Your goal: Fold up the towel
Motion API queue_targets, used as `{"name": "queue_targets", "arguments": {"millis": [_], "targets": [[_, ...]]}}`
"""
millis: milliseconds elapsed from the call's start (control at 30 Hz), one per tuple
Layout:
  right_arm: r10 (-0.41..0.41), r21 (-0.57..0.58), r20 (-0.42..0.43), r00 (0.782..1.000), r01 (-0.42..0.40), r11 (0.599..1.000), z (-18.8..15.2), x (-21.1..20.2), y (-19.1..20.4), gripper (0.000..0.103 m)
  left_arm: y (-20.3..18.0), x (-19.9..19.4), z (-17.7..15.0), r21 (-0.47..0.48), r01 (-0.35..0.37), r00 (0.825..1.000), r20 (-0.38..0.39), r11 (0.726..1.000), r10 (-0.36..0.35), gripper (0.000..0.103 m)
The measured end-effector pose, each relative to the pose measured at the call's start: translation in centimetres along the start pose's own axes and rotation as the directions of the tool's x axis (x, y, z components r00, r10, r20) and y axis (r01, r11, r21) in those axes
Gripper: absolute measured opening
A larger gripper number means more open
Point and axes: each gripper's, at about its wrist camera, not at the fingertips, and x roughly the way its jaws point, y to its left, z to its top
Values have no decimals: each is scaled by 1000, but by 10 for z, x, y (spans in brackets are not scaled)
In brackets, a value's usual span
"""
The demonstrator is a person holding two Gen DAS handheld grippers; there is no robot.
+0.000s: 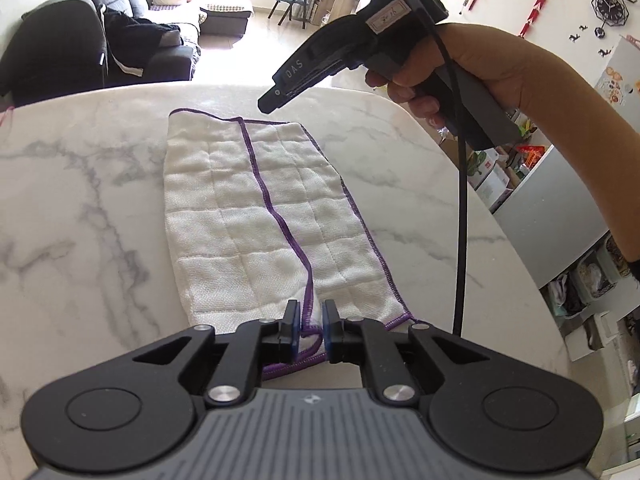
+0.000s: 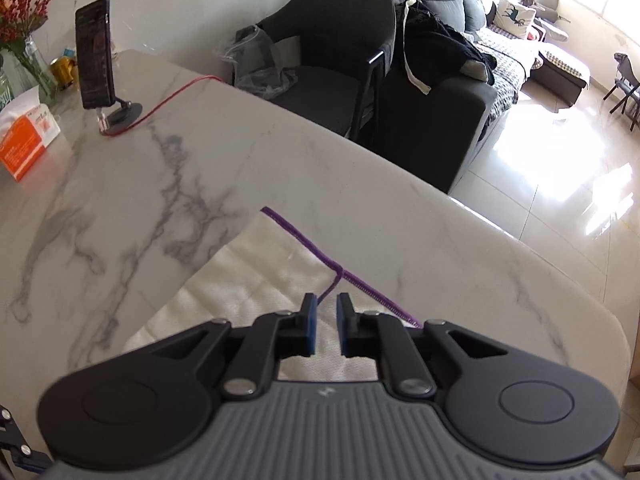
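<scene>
Two grippers: left gripper (image 1: 310, 328) straddles towel hem, jaws parted; right gripper (image 2: 325, 328) parted, empty.
Lettering: "DAS" on right gripper.
Towel: white waffle-weave towel (image 1: 256, 216), purple-stitched, folded on marble table (image 1: 80, 200).

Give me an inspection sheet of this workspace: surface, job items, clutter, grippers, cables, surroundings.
Surface: white marble table, rounded edge.
Job's things: white towel with purple hem, lying folded lengthwise on the table, one flap lapped over the other.
Clutter: phone on stand, orange box, vase of red berries, all at the far end, apart from the towel.
Grippers: left gripper slightly open at the towel's near edge, hem between its fingers; right gripper open above the far end, held by a hand.
Cables: red cable from the phone stand; black cable hanging from the right gripper.
Surroundings: dark armchair, sofa, tiled floor.
</scene>
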Motion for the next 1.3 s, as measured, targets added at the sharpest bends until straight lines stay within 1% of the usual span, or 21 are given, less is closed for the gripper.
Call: {"name": "queue_targets", "arguments": {"millis": [33, 67, 133, 200, 233, 367, 533, 633, 733, 800, 900, 967, 1000, 1067, 1100, 1133, 1300], "targets": [[6, 23, -18, 1000, -6, 1000, 0, 3, -1, 21, -4, 1, -2, 31, -34, 999, 6, 999, 34, 20], [8, 34, -24, 1000, -7, 999, -1, 4, -1, 22, -7, 1, -4, 57, -61, 998, 9, 997, 61, 23], [10, 47, -26, 1000, -9, 999, -3, 5, -2, 29, -14, 5, -10, 127, -113, 994, 15, 985, 112, 41], [17, 74, -28, 999, -15, 997, -4, 4, -5, 33, -22, 9, -15, 193, -146, 989, 29, 970, 143, 44], [28, 93, -30, 999, -25, 995, -4, 4, -8, 33, -26, 11, -17, 217, -158, 987, 33, 963, 155, 44], [60, 137, -52, 997, -53, 989, -4, 6, -15, 33, -37, 17, -24, 279, -179, 984, 40, 943, 174, 45], [60, 161, -67, 996, -48, 986, 1, 14, -23, 33, -48, 27, -33, 299, -177, 984, 26, 938, 178, 45], [60, 175, -77, 995, -46, 983, 3, 18, -28, 32, -57, 35, -38, 318, -214, 976, 27, 924, 216, 45], [93, 206, -68, 993, -77, 975, 8, 26, -31, 32, -63, 38, -40, 329, -241, 970, 39, 913, 242, 44], [109, 221, -65, 992, -92, 971, 12, 31, -32, 32, -62, 38, -38, 312, -242, 969, 33, 919, 244, 42], [106, 233, -69, 992, -87, 968, 18, 41, -31, 32, -58, 37, -36, 268, -235, 971, 13, 934, 240, 39], [112, 249, -69, 991, -92, 964, 20, 48, -32, 32, -55, 37, -35, 241, -227, 972, 3, 944, 233, 34], [117, 255, -70, 991, -95, 962, 21, 51, -33, 30, -54, 37, -34, 225, -220, 974, -3, 949, 227, 32], [126, 264, -69, 990, -104, 959, 21, 55, -33, 13, -53, 36, -33, 206, -211, 976, -12, 956, 218, 27], [129, 265, -66, 989, -108, 958, 21, 55, -34, 3, -53, 35, -33, 199, -207, 977, -15, 958, 214, 23], [131, 264, -61, 989, -111, 958, 21, 54, -34, 3, -54, 35, -33, 195, -204, 977, -16, 959, 211, 21], [131, 248, -25, 991, -121, 961, 25, 41, -31, 3, -55, 31, -32, 192, -187, 981, -20, 963, 194, 21]]}}
